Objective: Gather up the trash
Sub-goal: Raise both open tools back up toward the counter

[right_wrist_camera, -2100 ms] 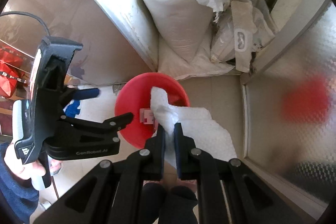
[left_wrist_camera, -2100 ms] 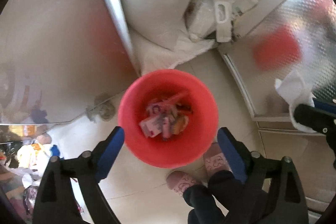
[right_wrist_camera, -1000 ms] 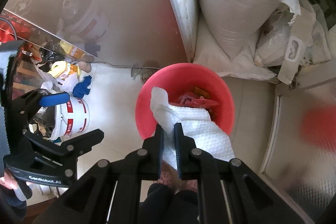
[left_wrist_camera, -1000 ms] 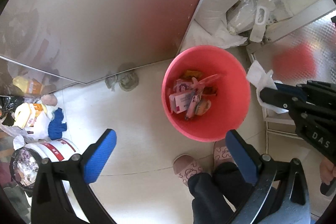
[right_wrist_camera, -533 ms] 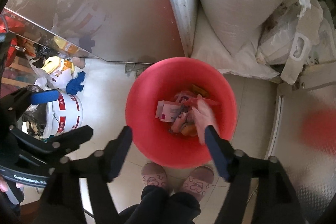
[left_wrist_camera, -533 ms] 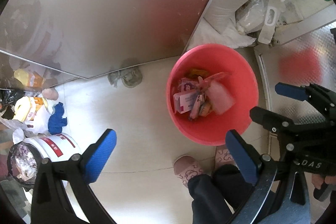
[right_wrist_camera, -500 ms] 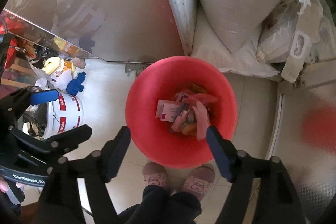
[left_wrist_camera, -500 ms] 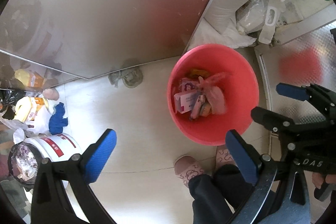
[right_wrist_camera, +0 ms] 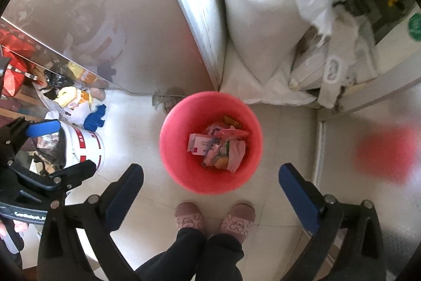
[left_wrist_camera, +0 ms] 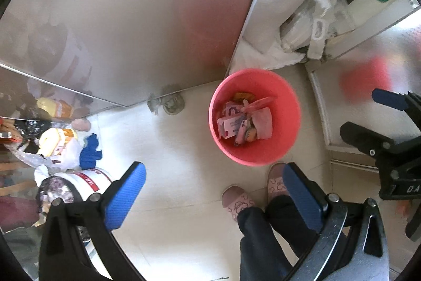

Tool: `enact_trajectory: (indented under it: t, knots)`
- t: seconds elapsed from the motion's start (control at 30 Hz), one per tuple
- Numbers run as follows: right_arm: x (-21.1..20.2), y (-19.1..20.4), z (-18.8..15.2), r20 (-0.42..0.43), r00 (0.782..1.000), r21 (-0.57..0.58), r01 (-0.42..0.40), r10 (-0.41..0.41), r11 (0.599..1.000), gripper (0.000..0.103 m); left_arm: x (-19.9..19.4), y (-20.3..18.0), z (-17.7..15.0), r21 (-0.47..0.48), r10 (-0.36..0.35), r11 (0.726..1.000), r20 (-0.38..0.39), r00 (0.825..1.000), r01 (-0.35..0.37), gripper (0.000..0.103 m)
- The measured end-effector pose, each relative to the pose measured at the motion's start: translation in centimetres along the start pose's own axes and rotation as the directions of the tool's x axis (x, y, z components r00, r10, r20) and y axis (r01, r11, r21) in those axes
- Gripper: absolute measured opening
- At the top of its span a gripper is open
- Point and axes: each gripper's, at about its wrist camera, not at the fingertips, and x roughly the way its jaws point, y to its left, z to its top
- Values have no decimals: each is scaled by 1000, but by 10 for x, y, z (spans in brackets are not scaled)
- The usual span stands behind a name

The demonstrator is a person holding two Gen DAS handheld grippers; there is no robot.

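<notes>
A red bucket (left_wrist_camera: 285, 107) (right_wrist_camera: 179, 149) stands on the pale floor and holds wrappers, a white-and-pink carton (right_wrist_camera: 200, 145) and a crumpled white paper towel (left_wrist_camera: 263, 123) (right_wrist_camera: 236, 152). My right gripper (right_wrist_camera: 210, 169) hangs high above the bucket; its jaws are opening and nothing is between them. My left gripper (left_wrist_camera: 213, 170) is open and empty, above the floor beside the bucket. Each wrist view also shows the other tool: the right gripper (left_wrist_camera: 373, 117) at the right edge and the left gripper (right_wrist_camera: 60, 149) at the left edge.
White sacks (right_wrist_camera: 263, 4) lean behind the bucket, against a shiny metal cabinet (left_wrist_camera: 131, 17). A white pail with red marks (right_wrist_camera: 86, 146) and a blue cloth (left_wrist_camera: 89, 152) sit to the left. A person's slippers (right_wrist_camera: 189, 217) stand just before the bucket. A frosted door (right_wrist_camera: 368, 175) closes off the right.
The right gripper, shut on the paper towel a second ago, has spread wide, and the towel now lies in the bucket. Both grippers have risen; the bucket looks smaller.
</notes>
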Motion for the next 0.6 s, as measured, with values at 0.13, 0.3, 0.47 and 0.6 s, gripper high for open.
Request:
enact_trajectory:
  t: [0.13, 0.3, 0.47, 0.6]
  knots:
    - [-56, 5, 0, 20, 1000, 6, 3, -3, 1000, 102, -55, -5, 3, 1, -19, 1000, 26, 999, 19, 103]
    - [-125, 7, 4, 35, 999, 17, -1, 0, 1000, 102, -128, -17, 5, 5, -57, 998, 62, 996, 57, 103]
    - [-193, 12, 9, 84, 996, 34, 9, -12, 999, 102, -190, -31, 5, 35, -64, 998, 92, 994, 61, 103]
    - [-241, 12, 9, 111, 994, 71, 8, -15, 997, 102, -235, -48, 3, 65, -69, 996, 109, 992, 62, 103]
